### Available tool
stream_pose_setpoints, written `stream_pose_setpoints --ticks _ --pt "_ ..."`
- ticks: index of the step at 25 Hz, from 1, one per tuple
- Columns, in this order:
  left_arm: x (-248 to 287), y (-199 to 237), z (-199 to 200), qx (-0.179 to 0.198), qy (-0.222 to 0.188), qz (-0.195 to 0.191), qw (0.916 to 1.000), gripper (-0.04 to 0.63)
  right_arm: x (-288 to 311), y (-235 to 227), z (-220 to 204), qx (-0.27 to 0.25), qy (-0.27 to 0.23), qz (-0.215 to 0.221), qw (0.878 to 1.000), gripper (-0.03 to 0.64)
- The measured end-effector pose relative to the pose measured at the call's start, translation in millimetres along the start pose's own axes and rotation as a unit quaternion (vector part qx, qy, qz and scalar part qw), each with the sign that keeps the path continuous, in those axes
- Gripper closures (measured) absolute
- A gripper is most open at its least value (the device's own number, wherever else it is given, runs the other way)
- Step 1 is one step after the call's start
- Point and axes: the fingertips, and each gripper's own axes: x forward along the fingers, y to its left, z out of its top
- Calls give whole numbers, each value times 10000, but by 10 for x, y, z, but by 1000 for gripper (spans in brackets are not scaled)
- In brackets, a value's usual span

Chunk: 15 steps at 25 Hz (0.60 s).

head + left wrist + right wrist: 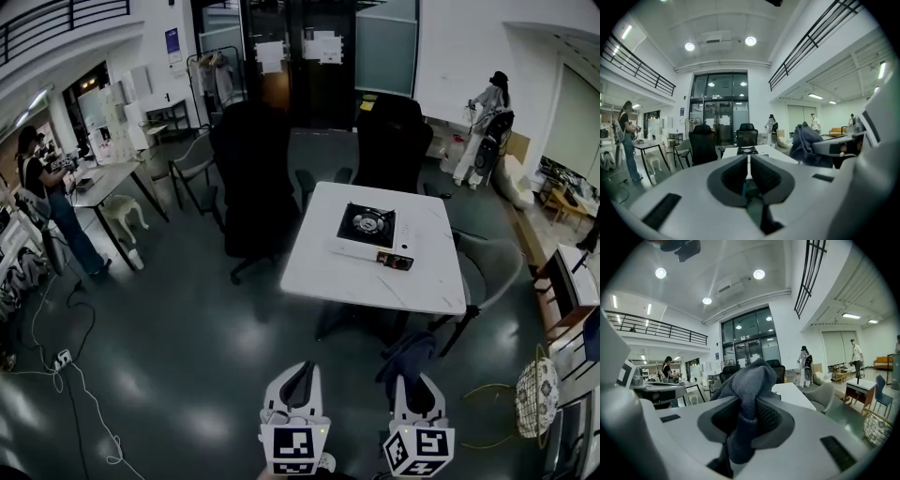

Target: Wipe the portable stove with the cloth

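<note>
The portable stove (373, 234) is white with a black burner top and sits on the white table (323, 272), well ahead of both grippers; it shows small in the left gripper view as the stove (747, 150). My right gripper (412, 378) is shut on a dark blue-grey cloth (406, 358), which bunches up above the jaws as the cloth (750, 390) and also shows at the right of the left gripper view (806, 145). My left gripper (298, 380) is shut with nothing between its jaws (748, 171). Both are held low over the floor, short of the table.
Two black office chairs (251, 178) (392, 141) stand behind the table, a grey chair (492, 272) at its right. A person works at a desk (103, 178) far left; another stands far right (487, 112). Cables (66, 366) lie on the floor at left. A wire basket (536, 398) sits at right.
</note>
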Motion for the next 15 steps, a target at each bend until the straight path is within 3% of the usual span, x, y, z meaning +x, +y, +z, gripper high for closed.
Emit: stream_pose_setpoints --ticks 15 --pt "1566 437 332 -1 -150 -463 9988 565 1447 -255 403 -30 -79 -402 9992 528"
